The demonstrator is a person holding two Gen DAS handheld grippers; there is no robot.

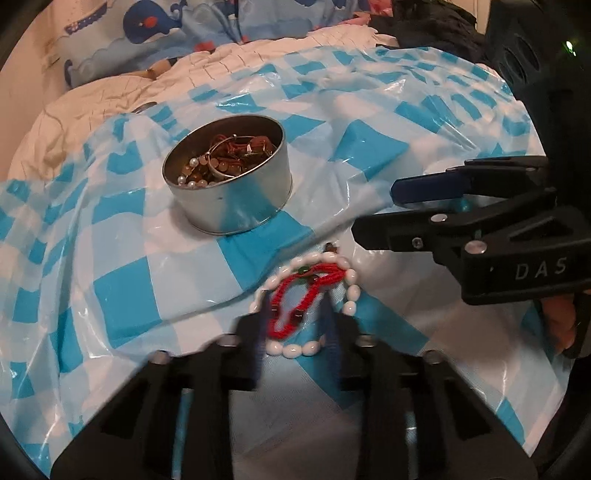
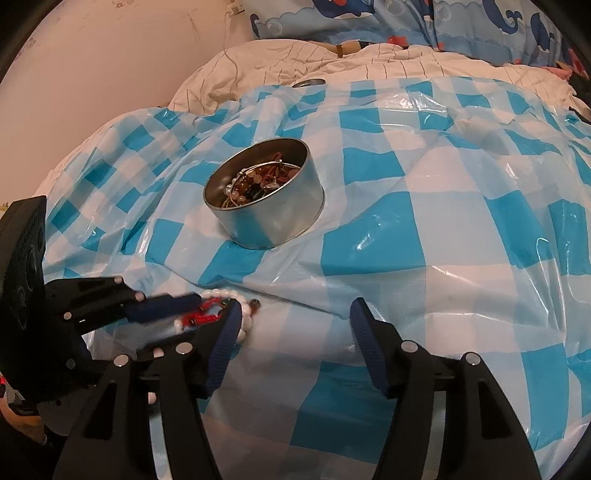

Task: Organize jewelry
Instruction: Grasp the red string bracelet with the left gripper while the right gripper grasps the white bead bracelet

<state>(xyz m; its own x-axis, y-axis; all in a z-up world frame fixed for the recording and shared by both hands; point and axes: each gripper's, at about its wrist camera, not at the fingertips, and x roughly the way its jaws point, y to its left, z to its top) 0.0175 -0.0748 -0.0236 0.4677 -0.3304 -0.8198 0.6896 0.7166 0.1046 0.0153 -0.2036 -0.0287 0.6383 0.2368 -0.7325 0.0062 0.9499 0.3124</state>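
A round metal tin [image 1: 236, 199] with several bracelets and beads inside stands on the blue-checked plastic sheet [image 1: 122, 306]; it also shows in the right wrist view [image 2: 273, 218]. A red braided bracelet [image 1: 295, 299] lies inside a white bead bracelet [image 1: 351, 291] on the sheet. My left gripper [image 1: 295, 332] is open, its fingers straddling the red bracelet, low over the sheet. My right gripper [image 2: 295, 321] is open and empty, just right of the bracelets [image 2: 210, 315]; it shows side-on in the left wrist view [image 1: 376, 210].
The sheet covers a rumpled white quilt [image 2: 280, 59] on a bed. A whale-print pillow [image 2: 388, 18] lies at the back, a wall [image 2: 110, 55] at left. Dark clothing [image 1: 436, 26] lies at the far right.
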